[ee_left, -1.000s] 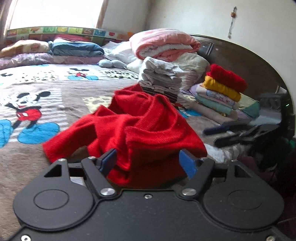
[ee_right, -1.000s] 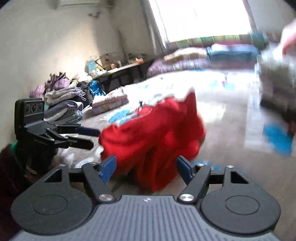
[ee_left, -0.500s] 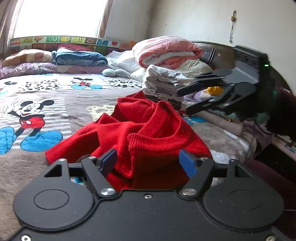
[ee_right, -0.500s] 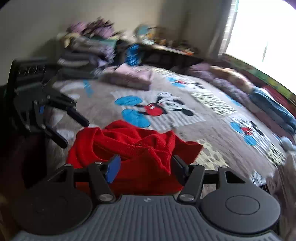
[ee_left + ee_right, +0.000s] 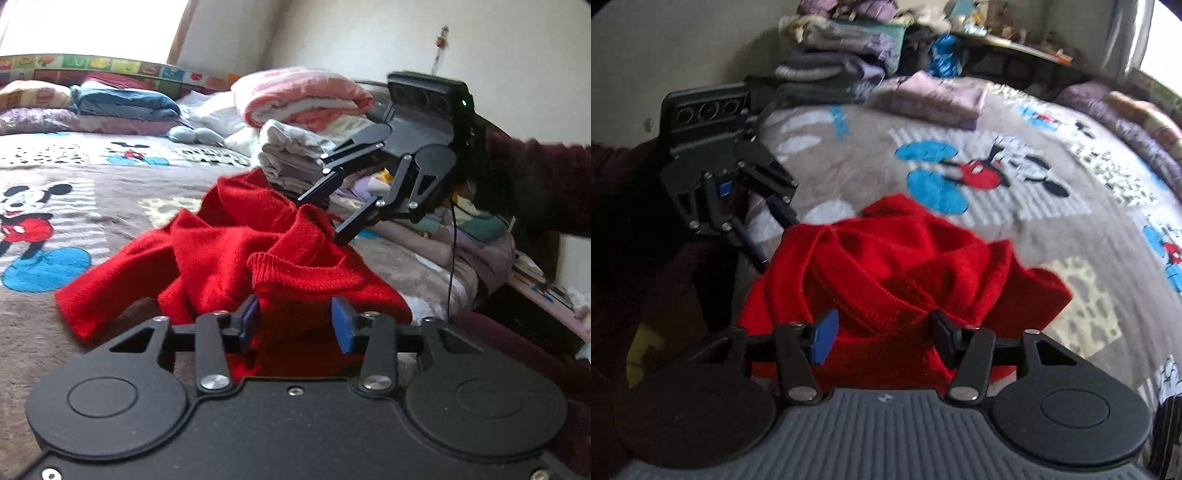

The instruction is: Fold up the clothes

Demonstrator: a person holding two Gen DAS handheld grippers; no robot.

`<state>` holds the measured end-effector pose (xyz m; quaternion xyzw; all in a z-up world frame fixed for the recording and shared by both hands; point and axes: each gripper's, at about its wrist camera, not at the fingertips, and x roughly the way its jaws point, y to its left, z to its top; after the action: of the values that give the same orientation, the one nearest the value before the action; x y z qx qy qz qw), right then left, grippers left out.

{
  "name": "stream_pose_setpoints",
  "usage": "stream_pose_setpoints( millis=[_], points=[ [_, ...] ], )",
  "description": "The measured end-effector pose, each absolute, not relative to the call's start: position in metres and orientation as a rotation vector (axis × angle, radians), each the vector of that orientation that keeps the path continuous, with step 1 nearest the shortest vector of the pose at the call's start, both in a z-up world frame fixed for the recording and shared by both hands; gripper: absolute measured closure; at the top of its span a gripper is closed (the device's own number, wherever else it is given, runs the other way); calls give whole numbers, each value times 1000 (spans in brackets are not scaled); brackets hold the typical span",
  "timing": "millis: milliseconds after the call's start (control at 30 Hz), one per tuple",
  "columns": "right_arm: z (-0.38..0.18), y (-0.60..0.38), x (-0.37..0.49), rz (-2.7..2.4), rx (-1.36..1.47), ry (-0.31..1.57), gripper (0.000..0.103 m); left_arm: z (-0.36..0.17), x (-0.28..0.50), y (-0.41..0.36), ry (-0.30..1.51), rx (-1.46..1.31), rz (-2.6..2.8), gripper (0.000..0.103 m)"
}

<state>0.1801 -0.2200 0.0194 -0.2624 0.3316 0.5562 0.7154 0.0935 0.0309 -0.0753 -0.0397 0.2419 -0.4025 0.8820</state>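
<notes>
Red knit sweater (image 5: 236,258) lies crumpled on the bed (image 5: 92,177). Both grippers, left (image 5: 295,321) and right (image 5: 882,336), hover spread, empty; each should pinch one shoulder, probably beside the ribbed neckline.

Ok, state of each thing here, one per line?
Red knitted sweater: crumpled, unfolded, on the cartoon-print bed blanket.
Left tool: open, sweater between its fingers.
Right tool: open, above the sweater.
Grey-white folded clothes stack: folded, piled.
Pink folded blanket: folded.
</notes>
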Motion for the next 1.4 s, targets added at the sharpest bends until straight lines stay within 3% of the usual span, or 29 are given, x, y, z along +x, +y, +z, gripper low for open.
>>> stream_pose_setpoints(
  millis=[133, 300, 433, 567, 733, 767, 833, 900, 967, 1033, 1133, 1200, 1267, 1333, 1400],
  points=[
    [17, -223, 179, 1255, -624, 795, 50, -82, 96, 28, 524, -50, -889, 69],
    [8, -221, 182, 1270, -713, 845, 50, -86, 96, 26, 533, -6, -949, 96],
    [-5, -213, 177, 1306, -824, 855, 51, -88, 93, 26, 530, 19, -984, 97],
    [-25, -205, 160, 1324, -1044, 824, 60, -92, 94, 25, 543, 32, -1004, 97],
    [-33, -199, 142, 1331, -1127, 827, 80, -94, 93, 20, 536, 50, -1019, 97],
    [-31, -198, 140, 1332, -1114, 834, 87, -94, 92, 19, 531, 57, -1020, 95],
    [-29, -201, 131, 1333, -1105, 841, 88, -94, 91, 15, 523, 69, -1017, 84],
    [-23, -204, 119, 1337, -1085, 841, 89, -93, 89, 12, 513, 84, -1011, 82],
    [-18, -209, 106, 1331, -1063, 826, 89, -92, 89, 11, 515, 87, -999, 84],
    [-19, -213, 96, 1300, -1061, 795, 89, -90, 87, 11, 510, 94, -986, 99],
    [-27, -215, 90, 1227, -1062, 712, 84, -83, 74, 14, 472, 115, -984, 100],
    [-32, -216, 84, 1200, -1058, 645, 60, -80, 63, 15, 463, 137, -977, 100],
    [-40, -216, 78, 1191, -1089, 612, 55, -81, 56, 17, 468, 161, -953, 100],
    [-50, -214, 75, 1181, -1134, 600, 62, -82, 51, 17, 479, 185, -924, 100],
    [-48, -216, 77, 1164, -1107, 611, 86, -83, 50, 18, 485, 192, -889, 100]
  ],
)
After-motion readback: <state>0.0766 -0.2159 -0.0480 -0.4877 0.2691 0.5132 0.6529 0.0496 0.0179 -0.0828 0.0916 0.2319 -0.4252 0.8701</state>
